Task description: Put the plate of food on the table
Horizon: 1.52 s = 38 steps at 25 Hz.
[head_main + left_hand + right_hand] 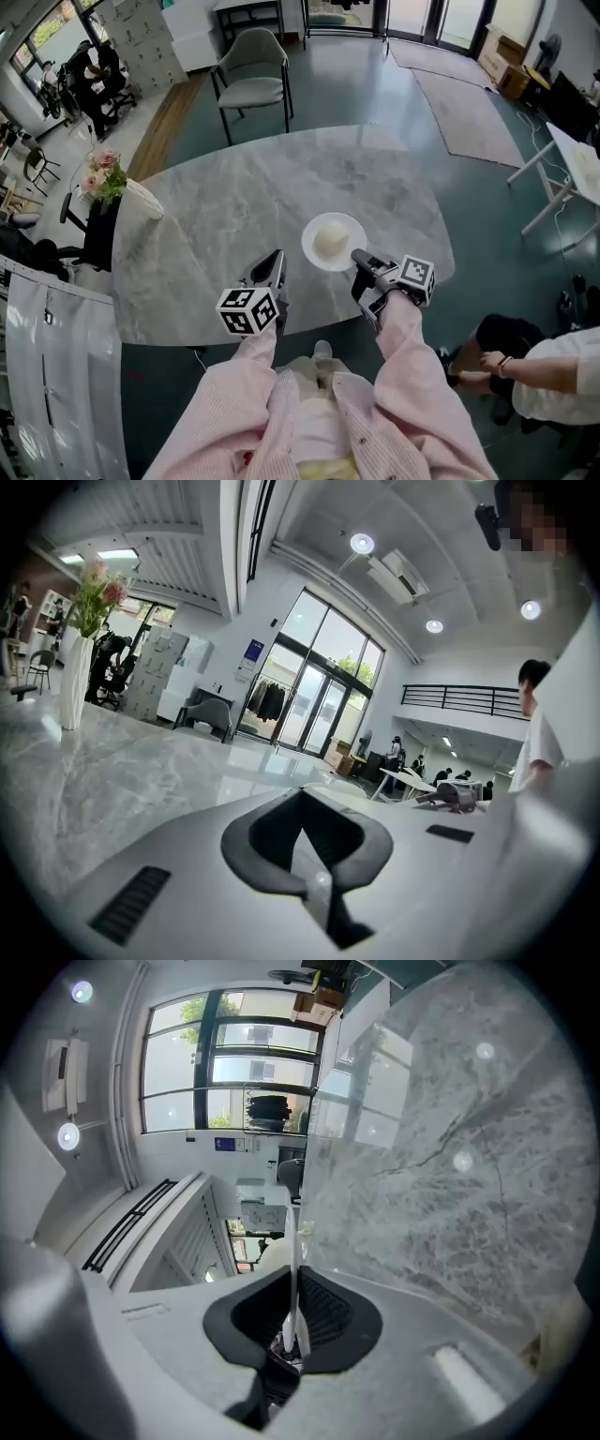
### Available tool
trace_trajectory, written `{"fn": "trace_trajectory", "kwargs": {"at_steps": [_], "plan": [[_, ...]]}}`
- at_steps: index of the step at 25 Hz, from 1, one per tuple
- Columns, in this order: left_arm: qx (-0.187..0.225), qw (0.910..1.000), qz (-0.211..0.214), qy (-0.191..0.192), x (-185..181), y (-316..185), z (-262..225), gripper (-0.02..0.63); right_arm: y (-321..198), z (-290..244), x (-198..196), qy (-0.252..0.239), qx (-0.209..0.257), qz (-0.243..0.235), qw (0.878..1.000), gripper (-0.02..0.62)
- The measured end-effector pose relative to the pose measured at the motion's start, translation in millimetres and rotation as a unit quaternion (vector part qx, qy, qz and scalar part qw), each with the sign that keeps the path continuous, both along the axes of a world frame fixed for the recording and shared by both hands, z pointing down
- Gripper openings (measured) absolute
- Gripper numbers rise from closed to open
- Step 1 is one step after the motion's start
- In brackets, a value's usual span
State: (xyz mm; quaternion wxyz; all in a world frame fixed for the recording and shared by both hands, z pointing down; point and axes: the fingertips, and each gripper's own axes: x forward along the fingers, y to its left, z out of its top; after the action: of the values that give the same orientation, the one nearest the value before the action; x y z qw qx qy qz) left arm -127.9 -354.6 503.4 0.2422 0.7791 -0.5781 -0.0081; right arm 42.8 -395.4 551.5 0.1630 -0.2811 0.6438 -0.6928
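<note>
Marble table (225, 202), oval, grey-veined. White plate (312, 247) sits over its near edge, right of centre, with a pale round mound of food (332, 241) in the middle. Cannot tell whether the plate rests on the stone or is just above it.

Right gripper (359, 257): clenched on the plate's near-right rim. The right gripper view shows the thin white rim (295, 1283) edge-on, pinched between the dark pads (328, 1312).

Left gripper (275, 264): just left of the plate, apart from it, low over the table edge. In the left gripper view its jaws are together with nothing between them.

Both sleeves pink.

Far left of the table: white vase (141, 199) with pink flowers (103, 173). Grey chair (254, 64) beyond the far edge. Another person (548, 375) at the lower right.
</note>
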Motion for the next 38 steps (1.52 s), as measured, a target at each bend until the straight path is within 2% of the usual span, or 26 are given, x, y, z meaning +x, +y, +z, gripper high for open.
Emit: {"fn": "trace_trajectory", "kwargs": {"at_steps": [11, 22, 38], "plan": [[-0.069, 0.9974, 0.018, 0.011, 6.9, -43.0, 51.5, -0.003, -59.7, 36.8, -2.4, 0.022, 0.003, 0.022, 0.999, 0.017], [-0.119, 0.9924, 0.026, 0.017, 5.2, -78.9, 102.1, -0.003, -94.1, 81.6, -20.9, 0.057, -0.037, 0.020, 0.997, 0.017], [-0.143, 0.9886, 0.036, 0.028, 12.8, -77.2, 125.7, -0.003, -92.6, 103.6, -25.0, 0.119, -0.041, 0.003, 0.992, 0.017]]}}
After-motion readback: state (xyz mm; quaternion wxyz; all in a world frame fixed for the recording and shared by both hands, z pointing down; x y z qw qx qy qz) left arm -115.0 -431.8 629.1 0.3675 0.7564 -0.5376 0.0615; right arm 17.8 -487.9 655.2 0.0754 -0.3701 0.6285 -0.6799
